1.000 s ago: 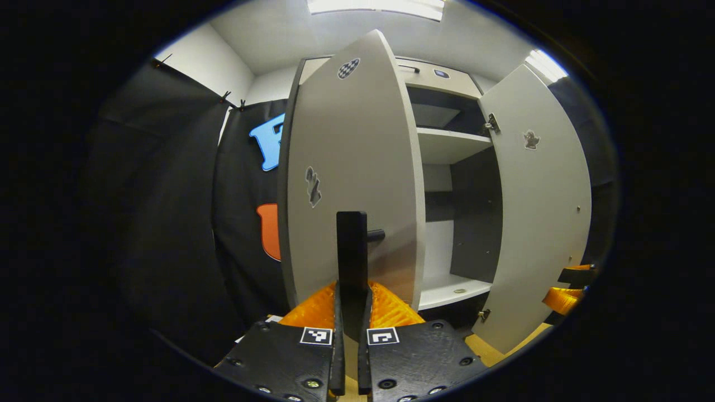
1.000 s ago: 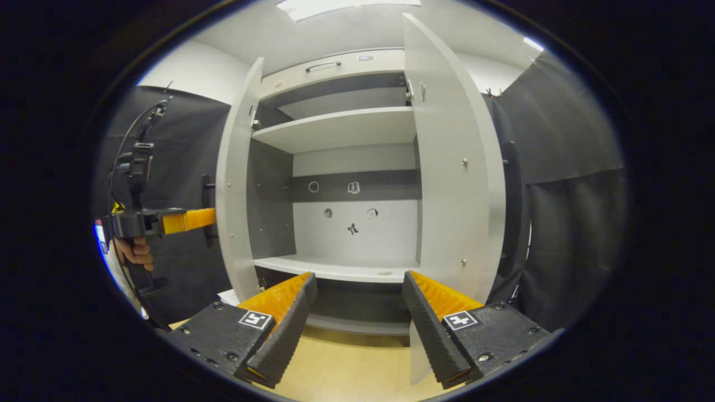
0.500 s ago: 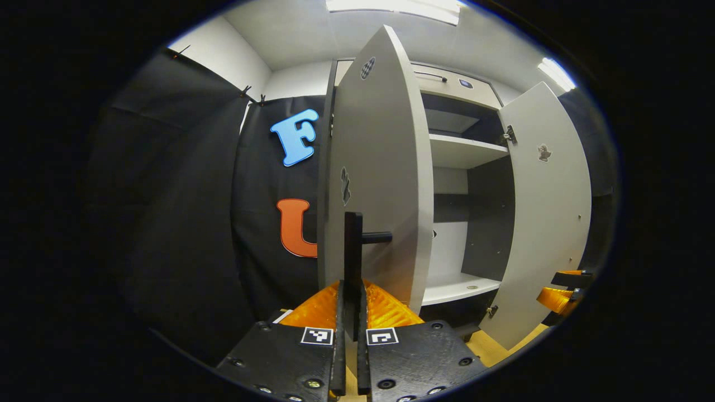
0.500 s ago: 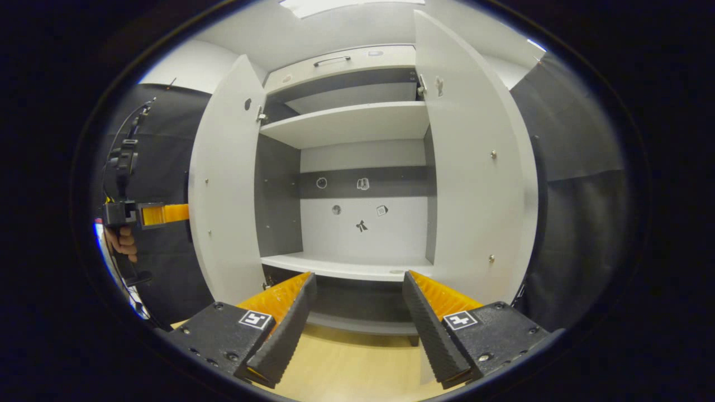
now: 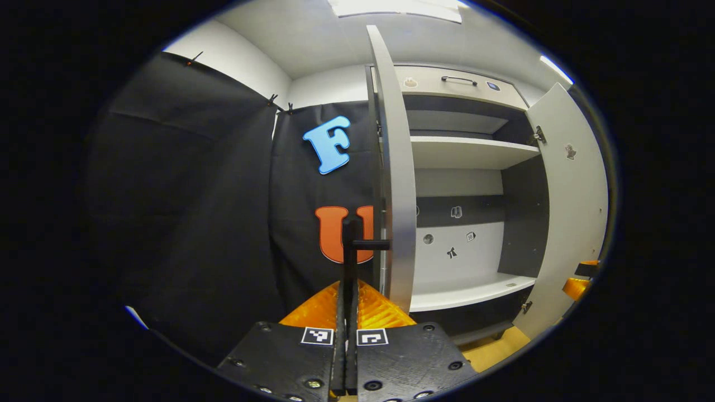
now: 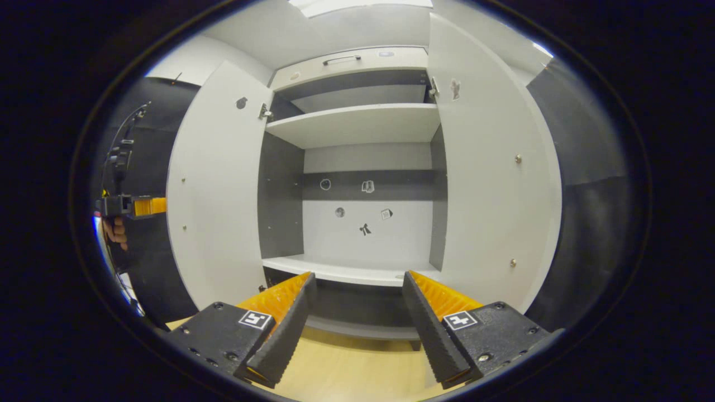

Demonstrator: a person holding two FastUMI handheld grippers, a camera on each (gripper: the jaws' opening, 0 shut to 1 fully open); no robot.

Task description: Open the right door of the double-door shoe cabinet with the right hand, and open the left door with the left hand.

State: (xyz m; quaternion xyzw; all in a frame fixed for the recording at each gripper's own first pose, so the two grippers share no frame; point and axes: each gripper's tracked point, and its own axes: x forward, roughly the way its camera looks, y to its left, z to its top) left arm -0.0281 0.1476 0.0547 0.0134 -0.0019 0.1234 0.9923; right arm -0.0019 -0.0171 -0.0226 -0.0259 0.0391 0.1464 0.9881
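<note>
The white shoe cabinet [image 6: 357, 223] stands with both doors swung out. In the left gripper view the left door [image 5: 397, 167] shows edge-on, and my left gripper [image 5: 349, 286] is shut on its black bar handle [image 5: 352, 245]. The right door [image 5: 575, 212] hangs wide at the right, with the right gripper's tip [image 5: 581, 279] beside it. In the right gripper view my right gripper [image 6: 358, 276] is open and holds nothing, facing the cabinet's inside between the left door [image 6: 215, 195] and the right door [image 6: 491, 167]. Far left, a hand [image 6: 114, 231] holds the left gripper [image 6: 131, 205] behind the left door.
Inside are an upper shelf [image 6: 352, 125] and a lower shelf [image 6: 346, 271], both bare, with small stickers on the back panel. A drawer with a handle [image 6: 341, 58] tops the cabinet. A wooden floor [image 6: 346, 368] lies below. Black cloth walls flank both sides.
The left door has swung further out with my left gripper on its handle, and now shows edge-on. The right gripper has stayed open before the cabinet, shifting slightly as the right door opened wider.
</note>
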